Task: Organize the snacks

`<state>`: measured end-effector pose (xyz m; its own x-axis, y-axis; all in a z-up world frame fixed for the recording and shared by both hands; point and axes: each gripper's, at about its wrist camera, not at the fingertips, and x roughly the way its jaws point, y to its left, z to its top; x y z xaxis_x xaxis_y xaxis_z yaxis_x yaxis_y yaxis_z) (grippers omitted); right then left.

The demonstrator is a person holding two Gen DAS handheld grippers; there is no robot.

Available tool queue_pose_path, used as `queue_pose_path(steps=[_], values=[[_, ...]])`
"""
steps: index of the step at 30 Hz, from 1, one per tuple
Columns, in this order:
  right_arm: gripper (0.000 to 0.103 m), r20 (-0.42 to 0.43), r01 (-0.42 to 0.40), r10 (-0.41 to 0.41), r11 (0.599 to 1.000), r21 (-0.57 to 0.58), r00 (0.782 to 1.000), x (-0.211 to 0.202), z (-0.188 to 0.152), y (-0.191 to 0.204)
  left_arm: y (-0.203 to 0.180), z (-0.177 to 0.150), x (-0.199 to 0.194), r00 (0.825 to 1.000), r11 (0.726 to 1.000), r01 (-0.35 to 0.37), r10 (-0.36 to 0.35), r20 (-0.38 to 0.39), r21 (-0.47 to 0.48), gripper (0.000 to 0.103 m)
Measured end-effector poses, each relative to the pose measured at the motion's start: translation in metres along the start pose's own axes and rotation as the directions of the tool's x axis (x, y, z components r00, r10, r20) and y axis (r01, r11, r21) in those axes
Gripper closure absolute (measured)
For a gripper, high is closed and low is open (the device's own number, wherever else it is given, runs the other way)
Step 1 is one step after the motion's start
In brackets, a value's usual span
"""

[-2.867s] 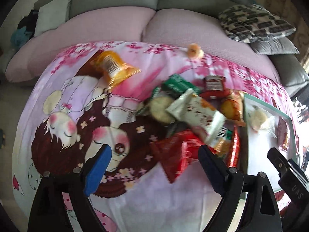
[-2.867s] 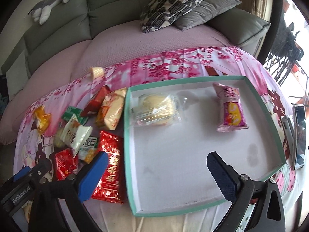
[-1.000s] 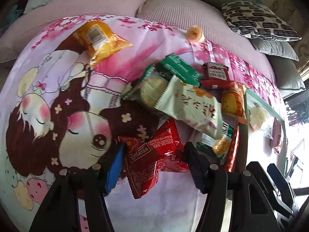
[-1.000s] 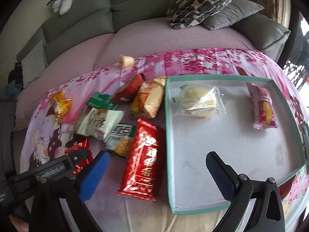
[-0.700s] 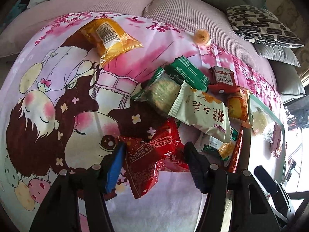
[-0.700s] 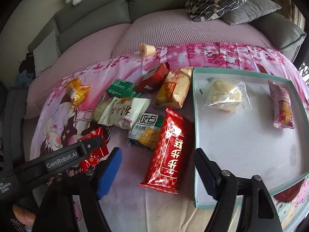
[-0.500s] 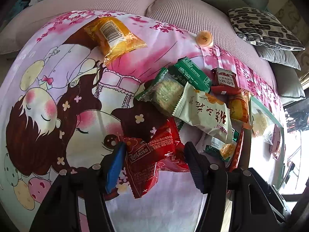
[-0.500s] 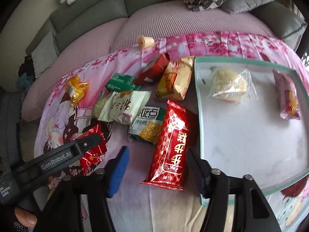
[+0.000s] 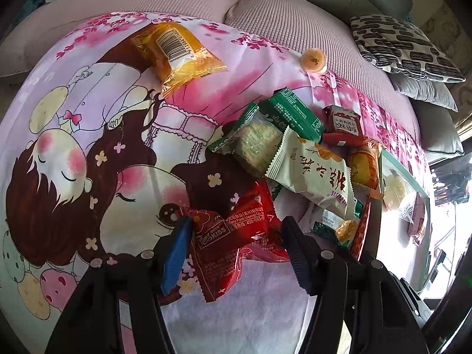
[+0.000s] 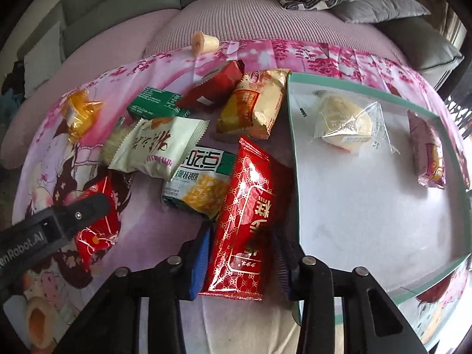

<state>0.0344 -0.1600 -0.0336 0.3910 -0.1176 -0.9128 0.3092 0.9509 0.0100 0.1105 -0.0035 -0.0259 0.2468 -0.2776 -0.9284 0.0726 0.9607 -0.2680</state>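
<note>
My left gripper (image 9: 236,242) is shut on a small red KISS snack packet (image 9: 236,236), which also shows in the right wrist view (image 10: 97,221). My right gripper (image 10: 240,259) has its jaws closed around the near end of a long red-and-gold snack bag (image 10: 250,206). A teal-rimmed white tray (image 10: 368,206) lies to its right and holds a clear-wrapped bun (image 10: 345,124) and a pink packet (image 10: 427,150). Several other snacks lie in a pile on the pink cartoon cloth (image 9: 88,147).
The pile holds a pale green packet (image 10: 156,147), a green box (image 10: 153,103), a corn snack bag (image 10: 200,185), a gold packet (image 10: 253,106) and a small red packet (image 10: 215,85). An orange packet (image 9: 177,53) and a jelly cup (image 9: 314,59) lie apart. Sofa cushions rise behind.
My right gripper has moved left from over the tray and closed around the long red bag. My left gripper has closed on the red KISS packet and stays there.
</note>
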Motion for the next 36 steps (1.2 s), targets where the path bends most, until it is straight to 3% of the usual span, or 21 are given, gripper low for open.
queue_pose_path(steps=[11,18,24,26,27,31,36], values=[[0.082,0.058,0.068,-0.063,0.994,-0.091,0.996,-0.015,-0.014,0.015,0.008,-0.002,-0.003,1.000,1.000,0.010,-0.010,0.000,-0.029,0.039],[0.082,0.042,0.034,-0.027,0.983,-0.181,0.999,-0.027,-0.040,0.042,0.012,-0.004,-0.003,1.000,0.999,0.019,-0.019,-0.002,-0.046,0.039],[0.074,0.018,-0.045,0.050,0.976,-0.213,0.999,-0.035,-0.048,0.052,0.017,-0.006,-0.004,0.999,0.998,0.031,-0.031,-0.005,-0.056,0.039],[0.052,0.023,-0.058,0.064,0.975,-0.215,0.998,-0.039,-0.048,0.053,0.018,-0.006,-0.004,0.999,0.997,0.035,-0.035,-0.006,-0.063,0.039],[0.047,0.028,-0.061,0.068,0.975,-0.214,0.997,-0.041,-0.047,0.053,0.019,-0.007,-0.005,0.999,0.997,0.036,-0.036,-0.006,-0.065,0.039],[0.047,0.039,-0.040,0.048,0.982,-0.186,0.998,-0.041,-0.045,0.051,0.020,-0.006,-0.005,0.999,0.997,0.039,-0.040,-0.009,-0.069,0.039],[0.045,-0.064,-0.023,0.025,0.999,0.029,0.998,-0.013,-0.041,0.018,0.020,-0.006,-0.004,0.999,0.997,0.038,-0.038,-0.009,-0.068,0.039]])
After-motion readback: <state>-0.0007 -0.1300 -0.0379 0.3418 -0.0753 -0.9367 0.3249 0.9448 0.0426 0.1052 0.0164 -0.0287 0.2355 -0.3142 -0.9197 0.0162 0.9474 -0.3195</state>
